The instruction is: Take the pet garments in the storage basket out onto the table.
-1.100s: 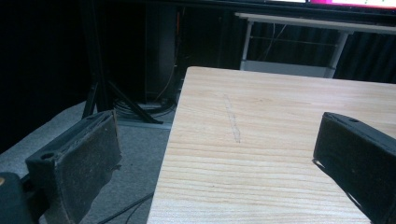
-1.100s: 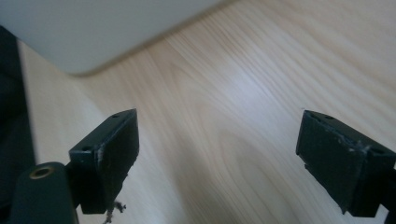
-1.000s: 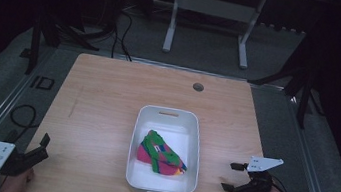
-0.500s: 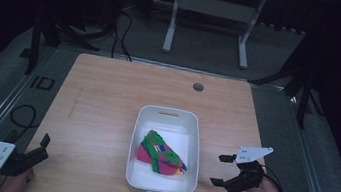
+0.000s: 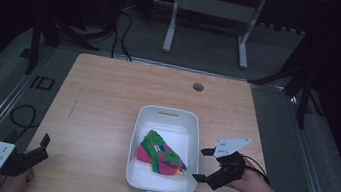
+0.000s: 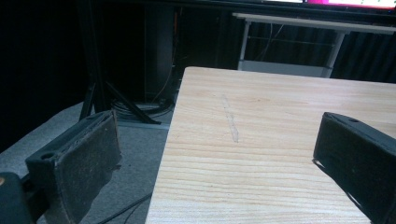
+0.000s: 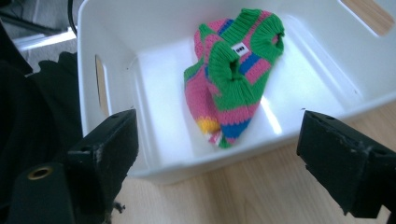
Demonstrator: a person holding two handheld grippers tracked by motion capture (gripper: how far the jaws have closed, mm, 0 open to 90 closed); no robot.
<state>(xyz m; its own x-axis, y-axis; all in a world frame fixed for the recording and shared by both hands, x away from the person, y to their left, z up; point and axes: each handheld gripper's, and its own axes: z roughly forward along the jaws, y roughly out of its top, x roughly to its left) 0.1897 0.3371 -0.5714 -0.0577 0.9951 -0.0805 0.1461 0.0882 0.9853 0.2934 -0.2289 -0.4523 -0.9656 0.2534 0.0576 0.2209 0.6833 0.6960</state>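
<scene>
Soft, light socks (image 7: 232,79) lying in the white tub (image 5: 142,127), probably easy to pinch by the green cuff, with right gripper (image 5: 206,164) wide open beside it, left gripper (image 5: 43,144) open too.

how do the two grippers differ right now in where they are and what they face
The right gripper hovers beside the white bin, facing the striped knit socks; the left gripper sits at the table's near-left corner, facing bare wood. Both have their jaws wide open, holding nothing.

Socks (image 7: 233,79) striped pink, green, blue, yellow; tub (image 7: 116,28) white; fingers (image 7: 100,154) black.
</scene>
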